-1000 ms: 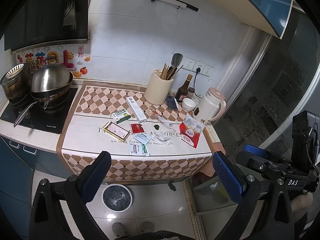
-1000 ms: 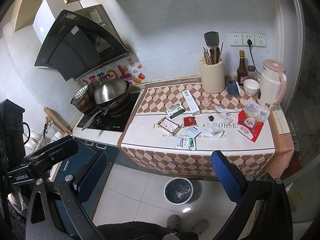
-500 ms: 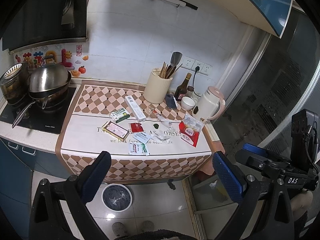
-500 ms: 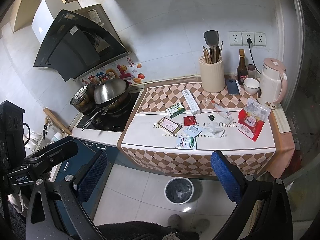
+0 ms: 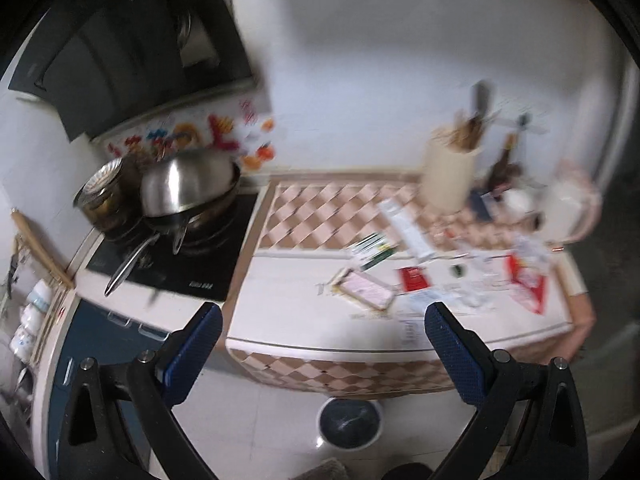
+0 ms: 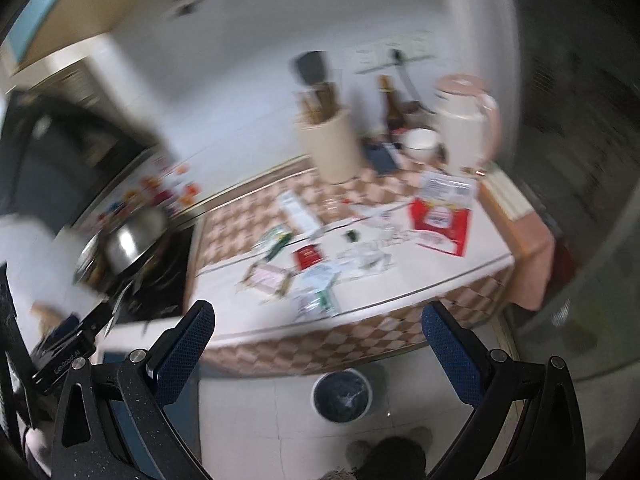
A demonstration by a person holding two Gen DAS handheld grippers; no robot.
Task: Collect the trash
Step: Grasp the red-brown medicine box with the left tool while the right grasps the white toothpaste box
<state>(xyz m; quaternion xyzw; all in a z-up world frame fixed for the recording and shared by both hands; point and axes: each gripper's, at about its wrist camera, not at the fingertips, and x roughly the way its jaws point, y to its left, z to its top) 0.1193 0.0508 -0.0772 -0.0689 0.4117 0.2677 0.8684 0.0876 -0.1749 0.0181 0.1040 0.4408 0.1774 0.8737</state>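
Several wrappers and small boxes lie on the counter's cloth: a red-and-white bag [image 6: 442,218], a small red packet [image 6: 307,256], a pink-faced box [image 5: 366,289], a green-and-white box [image 5: 372,249] and a long white box [image 5: 408,228]. A round bin [image 6: 342,395] stands on the floor below the counter edge; it also shows in the left wrist view [image 5: 349,422]. My left gripper [image 5: 322,332] and right gripper [image 6: 316,330] are both open and empty, well short of the counter. Both views are blurred.
A cream utensil holder [image 6: 330,146], a dark bottle [image 6: 391,104], a white bowl [image 6: 420,142] and a pale kettle [image 6: 464,124] stand at the back. Steel pots [image 5: 188,184] sit on the black hob at left, under a hood [image 5: 132,40].
Both views have swung and blurred. The left view now faces more to the left, onto the hob. The right view has come closer to the counter and tilted. Both grippers stay open.
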